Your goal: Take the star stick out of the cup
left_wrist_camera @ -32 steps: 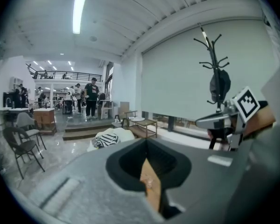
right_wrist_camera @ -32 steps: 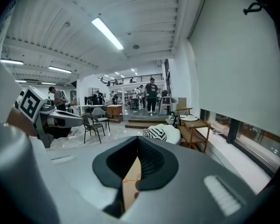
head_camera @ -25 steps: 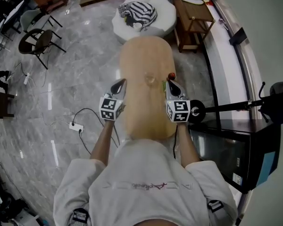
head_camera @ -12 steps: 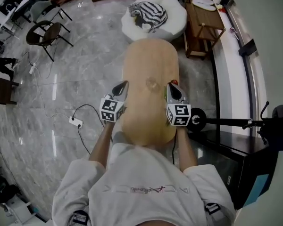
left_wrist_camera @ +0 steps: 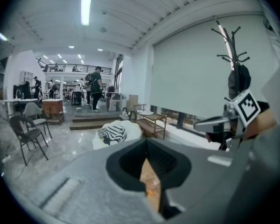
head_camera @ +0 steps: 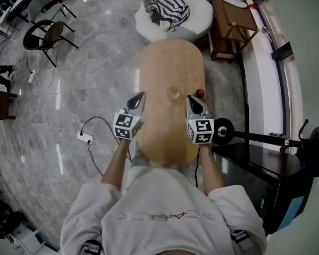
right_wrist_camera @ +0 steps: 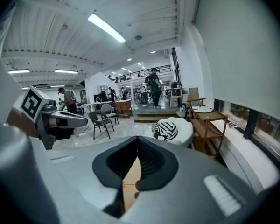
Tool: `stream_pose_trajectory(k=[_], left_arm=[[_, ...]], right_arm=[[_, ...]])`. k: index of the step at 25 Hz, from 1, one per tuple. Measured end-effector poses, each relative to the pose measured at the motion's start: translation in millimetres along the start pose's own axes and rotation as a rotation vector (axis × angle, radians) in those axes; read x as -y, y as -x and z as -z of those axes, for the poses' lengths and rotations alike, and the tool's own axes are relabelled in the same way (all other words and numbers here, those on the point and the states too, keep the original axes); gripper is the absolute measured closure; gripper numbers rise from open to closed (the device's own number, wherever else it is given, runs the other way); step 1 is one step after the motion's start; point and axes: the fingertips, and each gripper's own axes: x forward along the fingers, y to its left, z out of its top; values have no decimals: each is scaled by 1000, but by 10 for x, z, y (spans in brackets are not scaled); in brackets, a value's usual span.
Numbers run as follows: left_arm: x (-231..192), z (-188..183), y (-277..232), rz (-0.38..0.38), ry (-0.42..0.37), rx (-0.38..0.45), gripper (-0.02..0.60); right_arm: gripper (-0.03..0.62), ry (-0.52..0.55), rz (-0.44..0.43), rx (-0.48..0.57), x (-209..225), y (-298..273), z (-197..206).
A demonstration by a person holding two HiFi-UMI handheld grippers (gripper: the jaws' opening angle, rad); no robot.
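Seen from above, a long oval wooden table (head_camera: 170, 62) is being faced by a person in a pale top. At left, the left gripper (head_camera: 140, 96) is being held over the table's left edge. Its jaws are pressed almost together on nothing, with only a thin slit of tabletop showing between them. Between the two gripper tips, a small clear cup (head_camera: 174, 93) is standing upright, touched by neither. The star stick cannot be made out; only an orange speck is being shown at the cup (left_wrist_camera: 152, 186) in the left gripper view. Further right, a small red object (head_camera: 200, 93) is lying beside the right gripper (head_camera: 191, 98), whose jaws are likewise closed and empty.
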Motion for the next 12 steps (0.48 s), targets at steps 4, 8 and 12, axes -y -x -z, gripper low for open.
stream_pose_trajectory(k=[4,8,12], left_arm=[[-188,100,-122,43,2,-8,578],[-360,192,-260,76,5,-19,578],[-468,307,-346,95,12,-30,578]], right_arm=[[591,-1,37,-22,-49,-188,60],[591,-18,71,-40,-67,-381,130],[591,-30,80,-51,-94,-544,216]])
